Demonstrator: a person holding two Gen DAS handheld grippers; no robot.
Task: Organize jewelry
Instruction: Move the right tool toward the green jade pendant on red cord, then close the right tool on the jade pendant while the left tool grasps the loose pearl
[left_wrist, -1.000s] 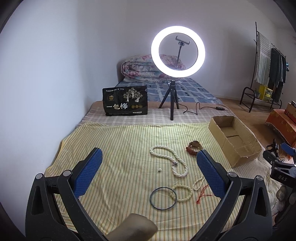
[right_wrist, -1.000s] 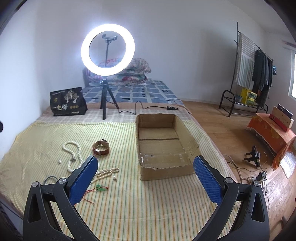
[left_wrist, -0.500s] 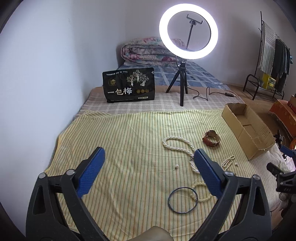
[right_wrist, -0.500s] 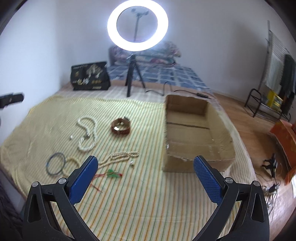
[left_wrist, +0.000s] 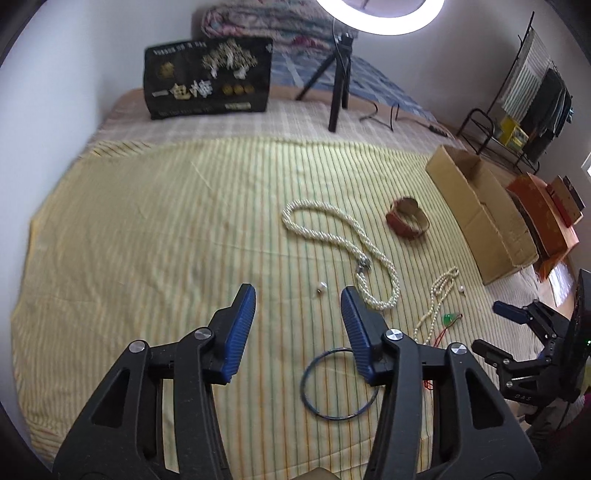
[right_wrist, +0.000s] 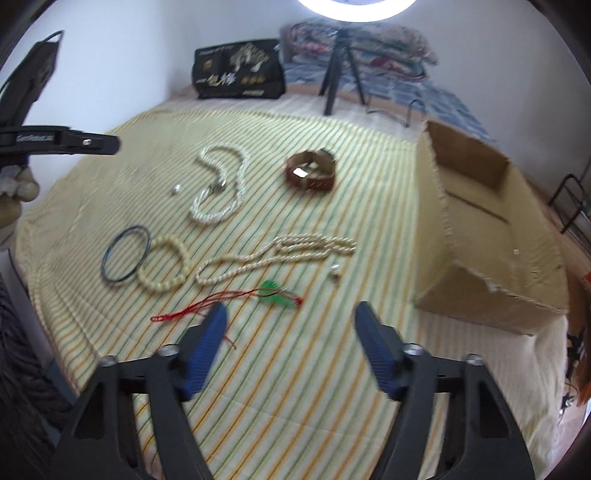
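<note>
- Left hand-held gripper (left_wrist: 297, 300) hangs released, holding nothing, above a loose pearl (left_wrist: 322, 286).
- Right hand-held gripper (right_wrist: 291, 314) gapes empty near the green pendant (right_wrist: 274, 289).

Location: a bedroom in a home. Indicators: a bed covered by a striped sheet (left_wrist: 147, 229), with a folded quilt (right_wrist: 369, 33) stacked at its far end against a plain white wall. A clothes rack (left_wrist: 535, 85) with hanging garments stands on the wooden floor at the side. A ring light (left_wrist: 380, 14) on a tripod (left_wrist: 338, 74) stands on the bed.
</note>
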